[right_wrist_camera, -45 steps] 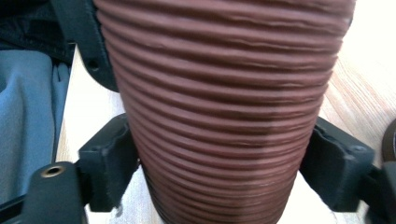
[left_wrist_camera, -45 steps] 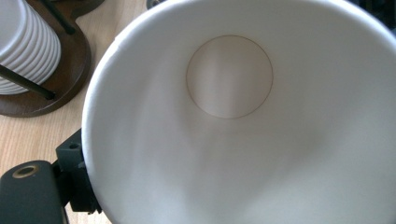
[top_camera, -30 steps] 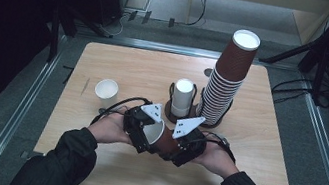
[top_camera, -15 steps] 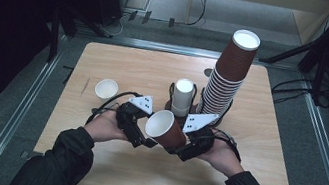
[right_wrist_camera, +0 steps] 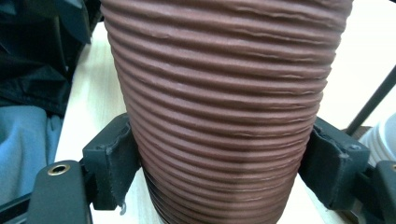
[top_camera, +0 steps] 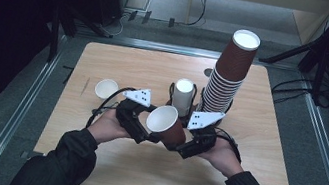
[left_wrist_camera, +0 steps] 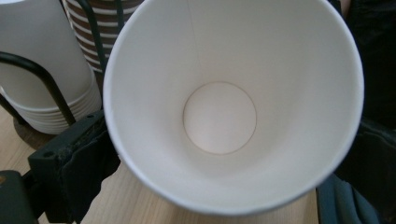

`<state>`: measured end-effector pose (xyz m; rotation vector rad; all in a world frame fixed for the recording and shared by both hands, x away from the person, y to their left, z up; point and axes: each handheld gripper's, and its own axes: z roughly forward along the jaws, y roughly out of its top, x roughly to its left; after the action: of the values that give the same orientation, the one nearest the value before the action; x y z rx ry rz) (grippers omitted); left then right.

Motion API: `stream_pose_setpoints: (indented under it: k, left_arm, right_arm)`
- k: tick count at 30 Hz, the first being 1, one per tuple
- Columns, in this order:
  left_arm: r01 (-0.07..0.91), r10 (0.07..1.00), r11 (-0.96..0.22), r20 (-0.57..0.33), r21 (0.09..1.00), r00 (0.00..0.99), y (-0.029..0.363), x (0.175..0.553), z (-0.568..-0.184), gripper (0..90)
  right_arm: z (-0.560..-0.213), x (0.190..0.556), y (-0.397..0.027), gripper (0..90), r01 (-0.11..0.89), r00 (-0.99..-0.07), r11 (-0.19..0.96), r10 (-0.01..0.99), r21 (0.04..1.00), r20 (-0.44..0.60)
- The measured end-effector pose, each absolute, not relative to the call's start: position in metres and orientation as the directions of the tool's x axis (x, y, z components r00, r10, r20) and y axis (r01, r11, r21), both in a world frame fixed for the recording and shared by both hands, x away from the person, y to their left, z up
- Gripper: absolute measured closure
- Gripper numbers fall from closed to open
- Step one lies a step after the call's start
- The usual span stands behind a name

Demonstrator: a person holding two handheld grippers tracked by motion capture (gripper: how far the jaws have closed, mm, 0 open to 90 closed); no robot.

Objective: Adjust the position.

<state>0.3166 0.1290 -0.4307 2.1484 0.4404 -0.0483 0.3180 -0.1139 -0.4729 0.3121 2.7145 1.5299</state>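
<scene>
A brown ribbed paper cup with a white inside lies tilted above the table's near middle, mouth toward my left gripper. My right gripper is shut on it; in the right gripper view both pads press the ribbed wall low down, at my right gripper. The left gripper view looks straight into the cup's mouth. One black finger of my left gripper sits against the rim's outer left side. The other side is dark, so whether it grips is unclear.
A tall stack of brown cups stands behind my right hand, next to a stack of white cups in a black wire holder. A small white cup stands at left on the wooden table.
The cup has risen slightly and tipped over, its mouth now turned toward the left gripper. Both hands have spread a little apart.
</scene>
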Motion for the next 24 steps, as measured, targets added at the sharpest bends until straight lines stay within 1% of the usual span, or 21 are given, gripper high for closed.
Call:
stream_pose_setpoints:
  k: [5, 9, 10, 11, 12, 15, 24]
  left_arm:
    - [0.326, 0.312, -0.486, -0.187, 0.811, 0.931, 0.1257, 0.3157, -0.4300, 0.0]
    - [0.338, 0.310, -0.475, -0.205, 0.812, 0.929, 0.1241, 0.3164, -0.4305, 0.0]
    - [0.339, 0.305, -0.476, -0.209, 0.811, 0.929, 0.1235, 0.3158, -0.4310, 0.7]
    - [0.332, 0.299, -0.476, -0.205, 0.814, 0.932, 0.1230, 0.3151, -0.4312, 4.8]
    - [0.323, 0.301, -0.482, -0.193, 0.815, 0.934, 0.1223, 0.3140, -0.4309, 5.7]
    - [0.311, 0.305, -0.481, -0.176, 0.820, 0.936, 0.1216, 0.3124, -0.4293, 6.7]
    - [0.320, 0.305, -0.486, -0.185, 0.813, 0.934, 0.1225, 0.3132, -0.4286, 11.1]
  right_arm:
    - [-0.4739, 0.3169, -0.1098, 20.7, 0.166, -0.982, 0.481, 0.161, 0.861, 0.099]
    - [-0.4740, 0.3167, -0.1084, 20.7, 0.168, -0.982, 0.473, 0.159, 0.865, 0.104]
    - [-0.4742, 0.3167, -0.1082, 20.7, 0.168, -0.982, 0.474, 0.159, 0.864, 0.104]
    - [-0.4744, 0.3165, -0.1081, 20.7, 0.167, -0.982, 0.476, 0.160, 0.864, 0.102]
    - [-0.4745, 0.3163, -0.1078, 20.8, 0.164, -0.983, 0.479, 0.158, 0.862, 0.099]
    - [-0.4745, 0.3154, -0.1070, 20.9, 0.162, -0.983, 0.483, 0.157, 0.860, 0.097]
    - [-0.4743, 0.3160, -0.1075, 21.3, 0.164, -0.982, 0.482, 0.160, 0.861, 0.097]
